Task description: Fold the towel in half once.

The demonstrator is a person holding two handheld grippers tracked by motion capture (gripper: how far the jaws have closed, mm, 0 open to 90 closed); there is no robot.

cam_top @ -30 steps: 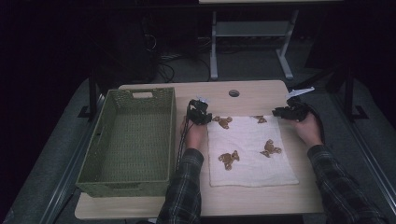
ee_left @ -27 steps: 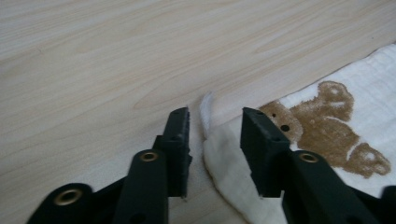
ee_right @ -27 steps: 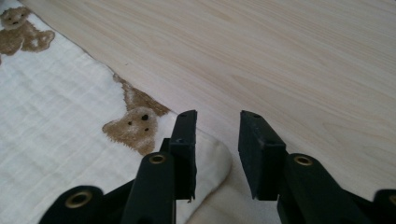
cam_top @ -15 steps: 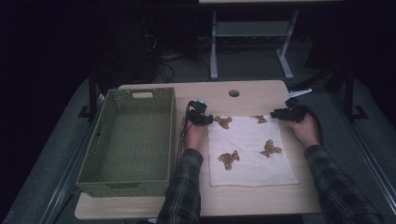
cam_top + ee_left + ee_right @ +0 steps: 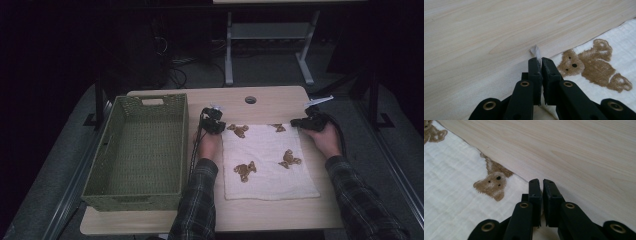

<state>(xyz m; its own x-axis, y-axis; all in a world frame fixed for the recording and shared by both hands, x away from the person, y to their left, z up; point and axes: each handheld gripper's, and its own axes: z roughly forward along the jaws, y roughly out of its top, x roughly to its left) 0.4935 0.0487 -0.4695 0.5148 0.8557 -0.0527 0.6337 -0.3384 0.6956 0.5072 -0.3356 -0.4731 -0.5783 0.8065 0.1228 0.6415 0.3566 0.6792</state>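
A white cloth printed with brown teddy bears lies flat on the light wooden table, to the right of a green woven basket that stands on the table's left part. In the high view the person's two forearms in plaid sleeves come in from the bottom, one on each side of the cloth. The left gripper sits at the cloth's far left corner, just beside the basket's right wall. Its jaws have just been closing, and in the left gripper view they stand pressed together on that corner: a small peak of white fabric sticks up above the left gripper's tips, lifted a little off the wood, and a bear print lies just to the right of the jaws. The right gripper sits at the cloth's far right corner, near the table's right edge. Its jaws have also just been closing; in the right gripper view the right gripper's jaws stand nearly together at the cloth's edge, with the fabric running in under them, though whether the corner is actually pinched between the pads cannot be told from there. A bear's head printed on the cloth lies just left of those jaws, and bare wood spreads out beyond them.
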